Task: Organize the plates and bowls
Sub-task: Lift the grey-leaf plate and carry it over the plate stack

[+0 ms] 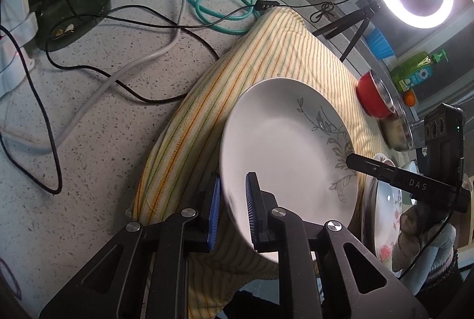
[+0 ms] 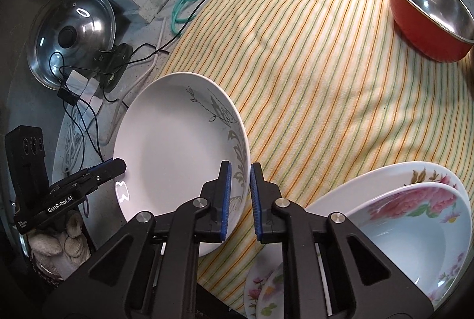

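The white plate (image 1: 284, 153) with a grey leaf pattern is held tilted above the striped cloth (image 1: 266, 58) that covers part of the desk (image 1: 97, 117). The left hand-held gripper (image 1: 232, 209) pinches the plate's near rim between its blue pads, one pad on each face. The right hand-held gripper (image 2: 240, 197) straddles the opposite rim, its jaws narrow around the edge, though whether both pads press on it is unclear. A red bowl (image 2: 429, 13) with a steel inside sits on the cloth near its far edge. A stack of flowered bowls (image 2: 408, 218) stands at the cloth's near edge, beside the right hand-held gripper. A pot lid (image 2: 71, 34) leans at the desk's far left.
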